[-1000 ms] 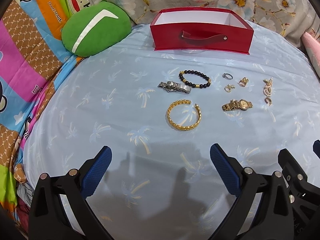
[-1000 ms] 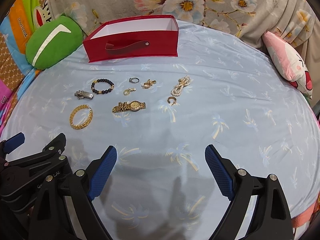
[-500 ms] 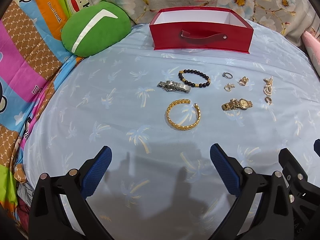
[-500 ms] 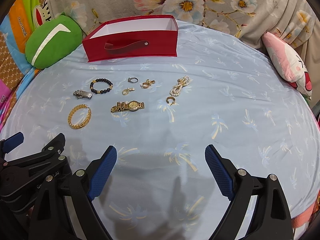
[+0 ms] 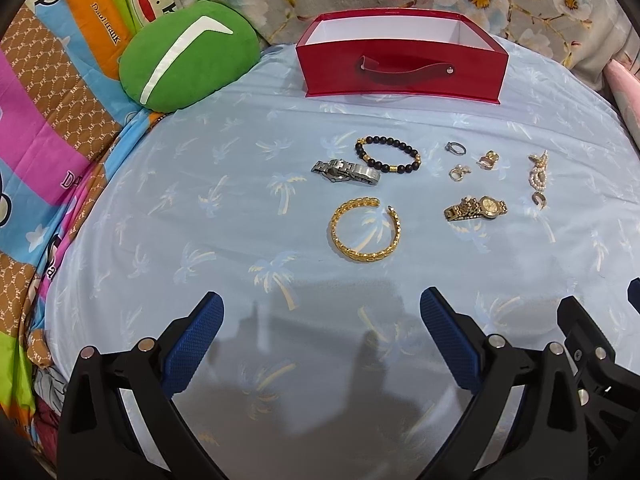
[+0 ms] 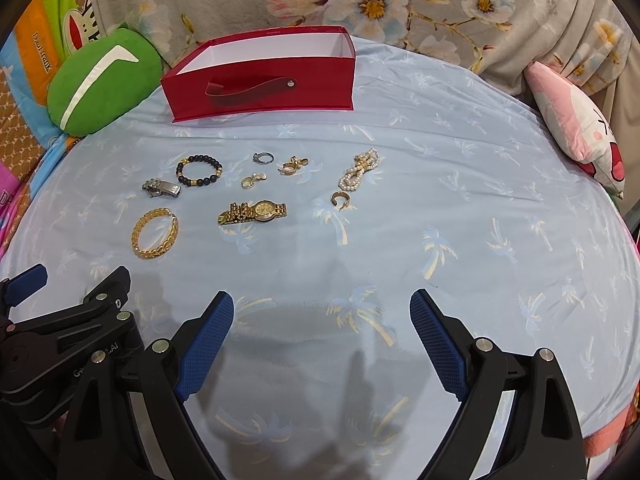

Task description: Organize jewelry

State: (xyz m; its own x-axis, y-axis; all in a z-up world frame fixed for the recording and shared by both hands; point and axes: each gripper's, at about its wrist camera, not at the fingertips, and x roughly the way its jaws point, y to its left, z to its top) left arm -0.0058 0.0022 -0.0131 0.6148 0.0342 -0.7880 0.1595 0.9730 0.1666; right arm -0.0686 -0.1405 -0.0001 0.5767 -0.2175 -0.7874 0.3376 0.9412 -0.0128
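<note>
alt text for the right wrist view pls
Open tongs hover empty over a pale blue palm-print sheet. Watches, bracelets, rings and earrings lie loose ahead, a gold watch nearest the centre, before an open red box.

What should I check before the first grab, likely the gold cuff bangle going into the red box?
1. Left gripper open and holding nothing: ok.
2. Right gripper open and holding nothing: ok.
3. Gold cuff bangle lying flat, apart from the silver watch and beaded bracelet: ok.
4. Red box open at the top, white inside: ok; whether it holds anything, cannot tell.
5. Path from bangle to box: the watch and beaded bracelet lie between, so lift over them: not ok for a low drag.
6. Blue sheet flat under the jewelry: ok.
</note>
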